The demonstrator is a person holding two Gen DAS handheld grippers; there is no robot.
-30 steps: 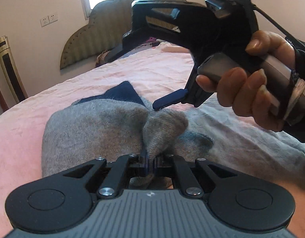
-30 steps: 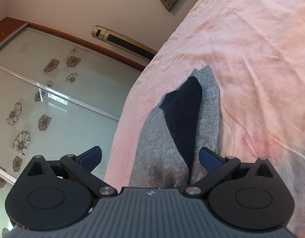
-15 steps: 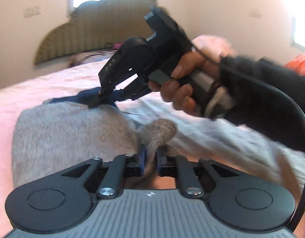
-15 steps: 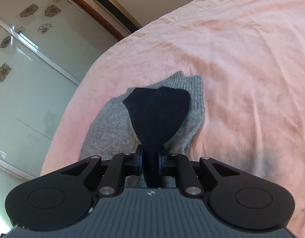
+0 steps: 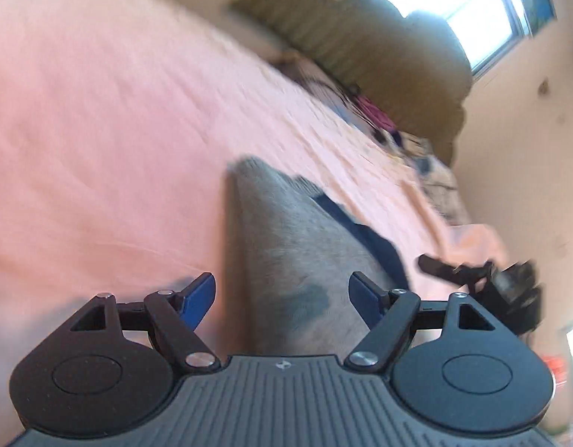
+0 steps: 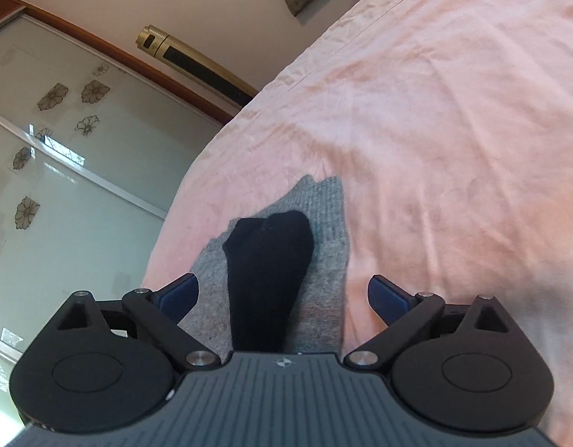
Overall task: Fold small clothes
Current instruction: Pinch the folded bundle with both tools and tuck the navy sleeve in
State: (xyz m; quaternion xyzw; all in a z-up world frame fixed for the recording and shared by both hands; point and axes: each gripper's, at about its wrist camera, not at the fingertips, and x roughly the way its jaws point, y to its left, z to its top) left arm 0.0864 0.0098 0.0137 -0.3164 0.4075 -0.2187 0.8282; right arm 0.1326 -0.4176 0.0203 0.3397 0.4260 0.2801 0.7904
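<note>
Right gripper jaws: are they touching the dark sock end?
Apart. Right wrist view shows the opening right gripper with grey sock visible either side of the dark sock end.

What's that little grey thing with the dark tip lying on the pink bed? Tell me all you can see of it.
It looks like a grey sock: soft, fuzzy knit, with a ribbed cuff at its far end. It lies flat on the pink sheet. A dark navy part, seemingly its toe, is folded back over the grey. Nothing grips it: it lies loose between the right gripper's opening blue fingers.
</note>
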